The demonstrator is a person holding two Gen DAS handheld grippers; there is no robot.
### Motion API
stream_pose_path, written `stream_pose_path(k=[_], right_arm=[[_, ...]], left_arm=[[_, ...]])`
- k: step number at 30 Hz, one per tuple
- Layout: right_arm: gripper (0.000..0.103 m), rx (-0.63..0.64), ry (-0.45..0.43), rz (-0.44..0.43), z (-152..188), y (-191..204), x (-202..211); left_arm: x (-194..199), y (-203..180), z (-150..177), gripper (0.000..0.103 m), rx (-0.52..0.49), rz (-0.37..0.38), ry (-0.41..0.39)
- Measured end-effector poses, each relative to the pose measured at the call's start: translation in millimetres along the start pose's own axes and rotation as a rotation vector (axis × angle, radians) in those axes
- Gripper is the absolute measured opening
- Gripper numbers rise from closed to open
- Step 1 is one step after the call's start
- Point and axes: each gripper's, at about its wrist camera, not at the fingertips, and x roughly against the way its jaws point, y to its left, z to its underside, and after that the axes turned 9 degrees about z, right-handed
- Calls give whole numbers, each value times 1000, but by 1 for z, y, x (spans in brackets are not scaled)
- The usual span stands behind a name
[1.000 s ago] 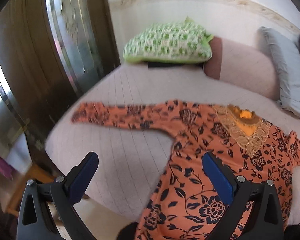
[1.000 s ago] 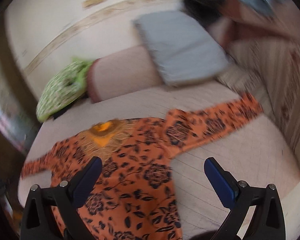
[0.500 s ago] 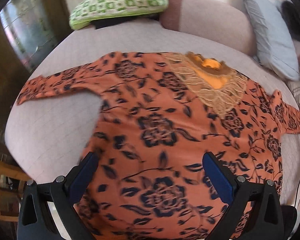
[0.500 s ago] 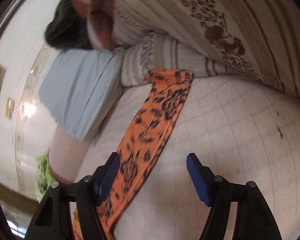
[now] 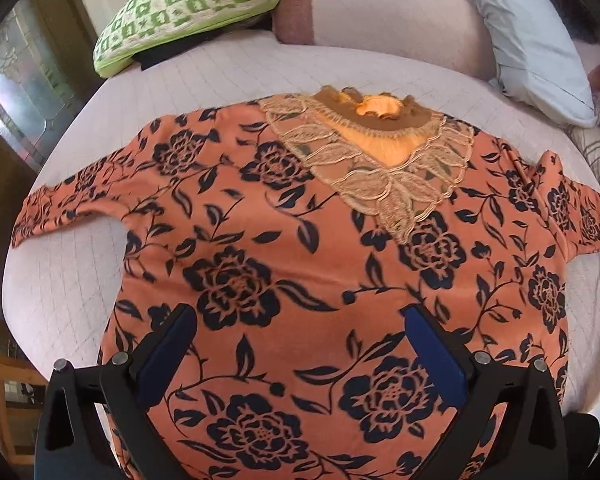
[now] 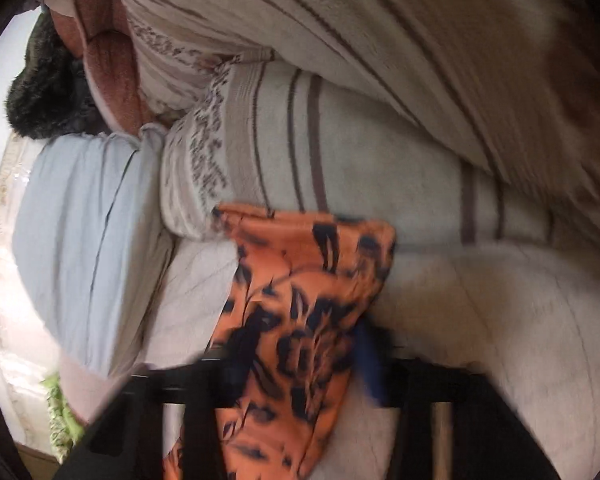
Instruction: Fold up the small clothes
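The orange flowered top (image 5: 300, 264) lies face up and spread flat across the bed (image 5: 60, 280), its lace collar (image 5: 380, 168) toward the far side and both sleeves stretched out left and right. You are at the first fold, bringing a sleeve in over the body. Your right gripper (image 6: 300, 364) is clenched on the right sleeve (image 6: 300, 280) near its cuff, which lies against the striped blanket (image 6: 340, 152) at the right of the bed; its jaws have just been closing with the sleeve cloth between them. Your left gripper (image 5: 300, 344) is released, its jaws wide apart above the lower front of the top and not pinching anything.

Next, judging from this, you lift the sleeve clear of the blanket and carry it left across the chest, keeping the cloth taut so it lands flat.

A second ago your right gripper stood wide open, well back from the top with the whole right sleeve in view; now it is down at the cuff. Your left gripper looked at the left sleeve and bare bed then; now the top's body fills its view.
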Motion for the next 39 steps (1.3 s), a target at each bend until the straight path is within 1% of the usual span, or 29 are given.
stream_pose_path(k=[2, 4, 6, 8, 10, 14, 16, 18, 20, 22, 24, 26, 27, 28, 29, 30, 31, 32, 33, 34, 35, 37, 38, 39], right_arm=[[5, -28, 22, -9, -3, -2, -7], [5, -52, 16, -62, 0, -2, -1], [4, -36, 8, -147, 9, 7, 12], [4, -9, 20, -229, 22, 23, 27], [5, 23, 43, -325, 39, 44, 47], [5, 83, 128, -514, 89, 103, 85], [5, 113, 184, -592, 121, 138, 99], [5, 142, 257, -664, 161, 174, 109], [5, 169, 326, -714, 203, 208, 113], [5, 198, 406, -754, 254, 245, 114], [5, 232, 467, -769, 302, 275, 112], [5, 266, 531, -774, 357, 300, 111], [5, 284, 571, -770, 387, 315, 108], [5, 303, 596, -760, 410, 324, 108], [5, 334, 615, -741, 442, 330, 110], [9, 372, 635, -716, 469, 341, 106], [9, 409, 661, -685, 495, 349, 103], [13, 445, 698, -647, 524, 352, 101], [21, 474, 737, -610, 546, 355, 96], [49, 509, 785, -570, 569, 357, 92], [77, 524, 825, -559, 586, 348, 95], [78, 547, 882, -570, 604, 345, 94], [78, 582, 886, -578, 607, 344, 97], [78, 625, 868, -584, 606, 341, 101]], left_arm=[[4, 0, -1, 103, -2, 2, -14], [7, 4, -4, 103, -5, -6, -28], [10, 11, -6, 103, 5, -13, -36], [13, 19, -6, 103, 26, -6, -41], [19, 29, -4, 103, 48, 7, -51], [33, 53, 6, 103, 76, 23, -86], [37, 67, 12, 103, 92, 26, -92], [43, 87, 17, 103, 123, 29, -99], [49, 106, 22, 103, 153, 28, -112], [58, 128, 28, 103, 184, 19, -132], [67, 153, 33, 103, 214, -5, -155], [73, 175, 38, 103, 245, -29, -172], [76, 187, 41, 103, 264, -38, -177], [78, 197, 44, 103, 280, -44, -178], [80, 207, 48, 103, 300, -49, -179], [81, 218, 52, 103, 322, -56, -178], [82, 227, 55, 103, 340, -62, -176], [82, 233, 58, 103, 353, -66, -174], [82, 239, 60, 103, 371, -71, -172], [81, 244, 63, 103, 386, -75, -169], [81, 249, 64, 103, 400, -75, -171], [80, 252, 64, 103, 412, -75, -178], [80, 252, 64, 103, 412, -75, -179], [78, 249, 61, 103, 406, -68, -179]])
